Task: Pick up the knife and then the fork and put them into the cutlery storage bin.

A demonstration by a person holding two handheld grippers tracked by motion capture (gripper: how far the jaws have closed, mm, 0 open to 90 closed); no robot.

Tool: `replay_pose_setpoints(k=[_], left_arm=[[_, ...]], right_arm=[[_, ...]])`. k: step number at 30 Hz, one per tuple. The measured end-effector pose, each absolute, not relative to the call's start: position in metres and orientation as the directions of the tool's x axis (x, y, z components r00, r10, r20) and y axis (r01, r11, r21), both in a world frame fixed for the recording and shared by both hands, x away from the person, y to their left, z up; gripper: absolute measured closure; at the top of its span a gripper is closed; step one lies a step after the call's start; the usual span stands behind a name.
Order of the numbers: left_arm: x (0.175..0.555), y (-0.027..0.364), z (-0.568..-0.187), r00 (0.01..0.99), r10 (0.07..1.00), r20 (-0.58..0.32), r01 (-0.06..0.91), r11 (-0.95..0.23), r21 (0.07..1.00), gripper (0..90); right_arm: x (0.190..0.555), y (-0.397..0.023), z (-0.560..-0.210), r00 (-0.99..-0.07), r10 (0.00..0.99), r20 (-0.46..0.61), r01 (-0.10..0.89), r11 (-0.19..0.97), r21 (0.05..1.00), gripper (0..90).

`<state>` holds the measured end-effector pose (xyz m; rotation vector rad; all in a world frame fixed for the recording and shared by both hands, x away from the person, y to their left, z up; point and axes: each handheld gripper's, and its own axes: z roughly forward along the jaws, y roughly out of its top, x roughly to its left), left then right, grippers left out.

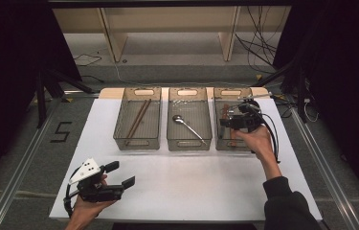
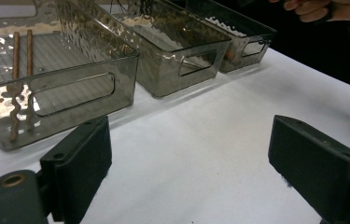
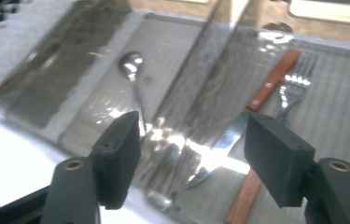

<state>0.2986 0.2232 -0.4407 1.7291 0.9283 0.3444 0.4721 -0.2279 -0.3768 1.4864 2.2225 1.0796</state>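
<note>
Three smoky clear bins stand in a row at the back of the white table (image 1: 186, 187). The left bin (image 1: 119, 125) holds two brown chopsticks (image 1: 138, 119) (image 2: 21, 56). A metal spoon (image 1: 189, 127) (image 3: 133, 79) lies in the middle bin (image 1: 189, 143). The right bin (image 1: 232, 91) holds a wooden-handled knife (image 3: 273, 81) and a fork (image 3: 298, 77). My right gripper (image 1: 226, 120) (image 3: 193, 149) hovers over the right bin, jaws open with nothing between them. My left gripper (image 1: 122, 173) (image 2: 186, 158) rests low at the near left of the table, open and empty.
A black floor with a taped number five (image 1: 61, 132) lies left of the table. Cables (image 1: 263, 48) and a wooden shelf frame (image 1: 167, 28) are behind it. The right hand (image 2: 322, 9) is at the far corner in the left gripper view.
</note>
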Motion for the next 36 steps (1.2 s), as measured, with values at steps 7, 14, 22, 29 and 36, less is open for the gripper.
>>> replay_pose_setpoints(k=[7,14,22,29,36], left_arm=[[0.3,0.224,-0.441,0.64,0.733,-0.232,0.427,-0.088,0.9,13.1],[0.301,0.223,-0.442,0.641,0.731,-0.235,0.43,-0.088,0.899,13.1],[0.302,0.222,-0.442,0.64,0.727,-0.249,0.441,-0.082,0.894,13.1],[0.303,0.222,-0.442,0.642,0.725,-0.249,0.441,-0.083,0.893,13.1],[0.303,0.221,-0.443,0.643,0.722,-0.257,0.445,-0.079,0.892,13.1]], right_arm=[[0.44,-0.225,-0.371,-0.509,0.844,0.17,0.615,0.219,0.757,31.7],[0.412,-0.223,-0.373,-0.552,0.817,0.166,0.565,0.22,0.795,30.5],[0.386,-0.22,-0.38,-0.59,0.788,0.173,0.528,0.215,0.822,28.3],[0.366,-0.218,-0.388,-0.617,0.768,0.172,0.501,0.215,0.838,26.8],[0.348,-0.22,-0.398,-0.632,0.755,0.172,0.479,0.206,0.853,26.3]])
